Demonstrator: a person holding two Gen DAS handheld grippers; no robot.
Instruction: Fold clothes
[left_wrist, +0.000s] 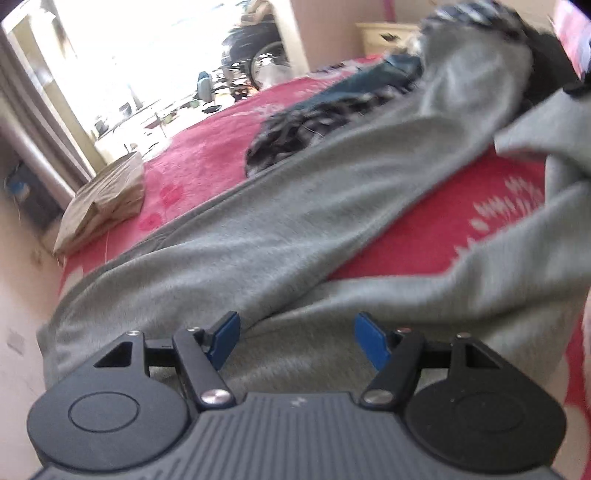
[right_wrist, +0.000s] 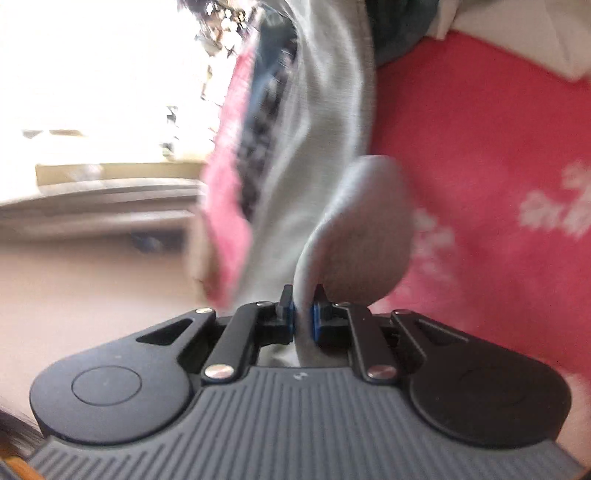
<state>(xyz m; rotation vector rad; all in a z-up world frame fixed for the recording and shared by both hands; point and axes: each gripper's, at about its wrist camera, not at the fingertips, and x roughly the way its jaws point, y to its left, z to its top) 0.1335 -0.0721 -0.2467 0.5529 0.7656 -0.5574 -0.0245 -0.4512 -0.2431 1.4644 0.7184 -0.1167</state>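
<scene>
A grey garment (left_wrist: 295, 229) lies stretched across the red bedspread (left_wrist: 207, 155) in the left wrist view, one long part running to the far right and another draping off at the right edge. My left gripper (left_wrist: 295, 339) hovers just over its near end, open, blue pads (left_wrist: 225, 338) wide apart with nothing between them. In the right wrist view my right gripper (right_wrist: 303, 314) is shut on a fold of the grey garment (right_wrist: 325, 155), which rises away from the fingers and bulges beside them. The picture is motion-blurred.
A folded tan cloth (left_wrist: 103, 199) sits at the bed's left corner. A heap of dark patterned and blue clothes (left_wrist: 332, 110) lies farther back on the bed. A bright window (left_wrist: 147, 55) and a pale nightstand (left_wrist: 388, 35) stand beyond. White bedding (right_wrist: 517, 33) shows at top right.
</scene>
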